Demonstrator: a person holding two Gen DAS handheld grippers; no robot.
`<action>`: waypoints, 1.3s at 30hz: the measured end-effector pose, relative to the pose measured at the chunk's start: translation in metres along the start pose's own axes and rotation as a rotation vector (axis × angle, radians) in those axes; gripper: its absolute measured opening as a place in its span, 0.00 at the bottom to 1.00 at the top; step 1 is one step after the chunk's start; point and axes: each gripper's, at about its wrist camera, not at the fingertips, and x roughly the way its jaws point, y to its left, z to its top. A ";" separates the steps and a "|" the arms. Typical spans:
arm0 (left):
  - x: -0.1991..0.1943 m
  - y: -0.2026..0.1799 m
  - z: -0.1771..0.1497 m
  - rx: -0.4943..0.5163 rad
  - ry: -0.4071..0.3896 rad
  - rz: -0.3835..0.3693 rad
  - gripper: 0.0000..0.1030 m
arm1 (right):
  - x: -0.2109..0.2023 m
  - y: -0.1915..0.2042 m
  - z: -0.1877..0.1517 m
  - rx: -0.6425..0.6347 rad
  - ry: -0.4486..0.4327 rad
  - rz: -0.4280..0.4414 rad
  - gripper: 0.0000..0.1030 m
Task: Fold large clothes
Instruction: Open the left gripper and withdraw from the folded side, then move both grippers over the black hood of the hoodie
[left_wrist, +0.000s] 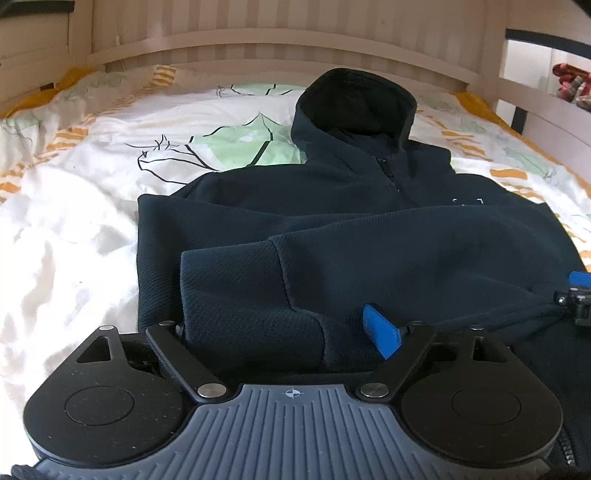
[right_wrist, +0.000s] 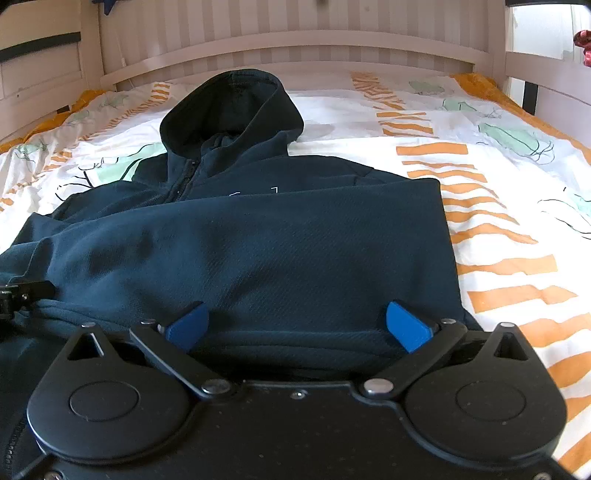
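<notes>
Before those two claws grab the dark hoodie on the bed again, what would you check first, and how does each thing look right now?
1. Left claw open, gripping nothing: ok.
2. Right claw open, fabric between its fingers but not pinched: ok.
3. Sleeve folded across the hoodie: ok.
4. Hood lying flat: not ok, it stands puffed open.
5. Zipper fully closed: cannot tell.
6. Bedspread clear beside the hoodie: ok.

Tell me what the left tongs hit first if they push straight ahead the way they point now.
Most likely the folded sleeve of the dark hoodie: it lies right between the open left tongs, on the bedcover. Depth is hard to judge.
</notes>
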 end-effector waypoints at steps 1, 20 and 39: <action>0.000 0.002 0.000 -0.012 -0.001 -0.010 0.82 | -0.001 0.000 -0.001 -0.003 -0.002 -0.004 1.00; -0.003 0.006 -0.007 -0.035 -0.035 -0.029 0.83 | -0.001 0.002 -0.005 -0.013 -0.022 -0.016 1.00; -0.003 0.004 -0.001 -0.018 -0.008 -0.036 0.86 | -0.002 0.002 -0.001 -0.007 -0.011 -0.009 1.00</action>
